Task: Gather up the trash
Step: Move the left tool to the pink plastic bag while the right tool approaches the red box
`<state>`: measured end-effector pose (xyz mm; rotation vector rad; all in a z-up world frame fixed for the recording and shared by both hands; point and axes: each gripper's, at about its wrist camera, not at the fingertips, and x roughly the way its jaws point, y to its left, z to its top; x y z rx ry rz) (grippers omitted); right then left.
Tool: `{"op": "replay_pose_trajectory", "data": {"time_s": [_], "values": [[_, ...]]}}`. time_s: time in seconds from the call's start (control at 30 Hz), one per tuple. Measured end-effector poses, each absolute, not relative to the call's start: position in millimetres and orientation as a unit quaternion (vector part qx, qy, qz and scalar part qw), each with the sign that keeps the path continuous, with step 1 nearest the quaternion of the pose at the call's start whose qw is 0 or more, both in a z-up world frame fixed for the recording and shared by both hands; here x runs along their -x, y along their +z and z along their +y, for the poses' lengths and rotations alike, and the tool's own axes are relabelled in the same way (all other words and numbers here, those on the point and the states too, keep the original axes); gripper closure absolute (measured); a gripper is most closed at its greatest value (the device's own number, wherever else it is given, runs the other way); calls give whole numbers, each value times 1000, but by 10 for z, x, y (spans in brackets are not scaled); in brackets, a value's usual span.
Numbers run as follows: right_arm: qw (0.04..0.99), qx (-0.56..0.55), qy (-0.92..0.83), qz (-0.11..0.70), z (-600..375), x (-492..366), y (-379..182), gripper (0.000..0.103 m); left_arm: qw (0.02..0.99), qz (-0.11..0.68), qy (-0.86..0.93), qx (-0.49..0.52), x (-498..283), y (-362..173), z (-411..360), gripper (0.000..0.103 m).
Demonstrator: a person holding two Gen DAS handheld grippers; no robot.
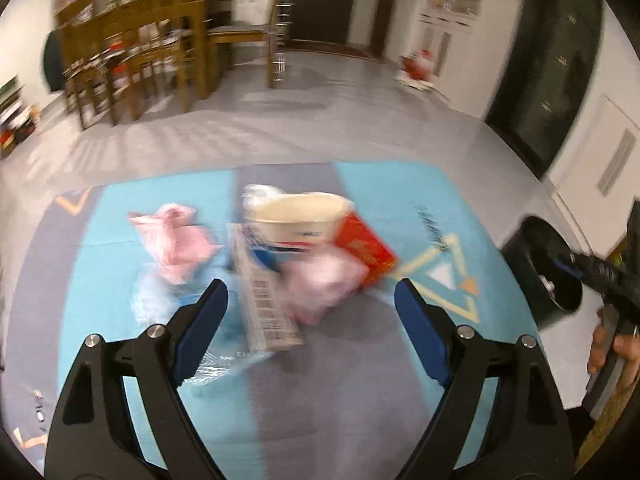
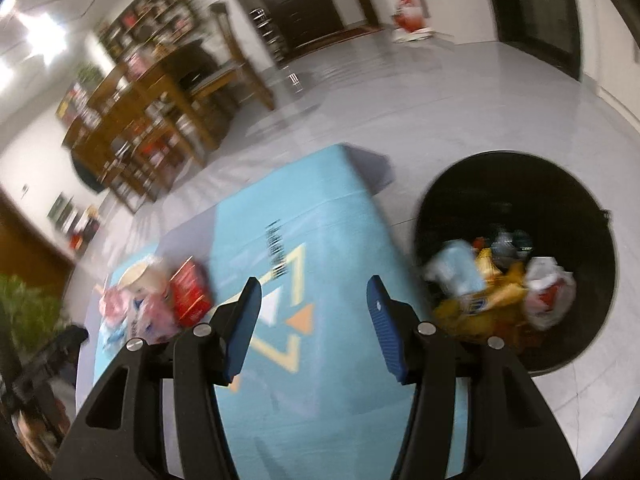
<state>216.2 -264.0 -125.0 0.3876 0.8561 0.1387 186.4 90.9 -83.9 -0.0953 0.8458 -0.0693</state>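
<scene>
Ahead of the left gripper [image 1: 311, 294], whose jaws stand wide with nothing between the pads, a heap of litter blocks the way on the blue and grey floor mat [image 1: 400, 380]: a long printed carton [image 1: 266, 312], a cream paper bowl [image 1: 302, 212], a flat red box [image 1: 366, 248] and crumpled pink plastic bags [image 1: 176, 236]. Mat just below its fingers is bare.

Under the right gripper [image 2: 314, 300], jaws apart and empty, the mat lies clear. Just right stands the round black bin [image 2: 516, 184], half full; beyond it, open grey floor [image 2: 460, 100].
</scene>
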Motion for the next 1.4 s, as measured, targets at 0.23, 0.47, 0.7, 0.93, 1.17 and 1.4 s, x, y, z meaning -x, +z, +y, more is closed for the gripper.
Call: {"op": "replay_pose_trajectory", "data": {"time_s": [0.23,0.47,0.7,0.93,1.17,1.4], "values": [[890,-88,118,431,-1902,-2231,-1312,48,889,437,-42,133,-1879,-1057,1280,19],[880,34,170,442,-1158,-2238,-1477,44,880,460,-47,113,-1917,-1298,1131,34],[870,66,200,446,-863,-2321,-1581,43,873,467,-64,121,-2011,-1449,1151,48],[856,65,217,464,-723,-2570,-1710,43,860,488,-63,138,-2209,-1619,1183,49],[844,86,222,480,-606,-2710,-1922,43,847,508,-52,145,-2328,-1791,1173,52],[848,99,209,477,-551,-2866,-2024,35,836,522,-55,162,-2370,-1909,1167,67]]}}
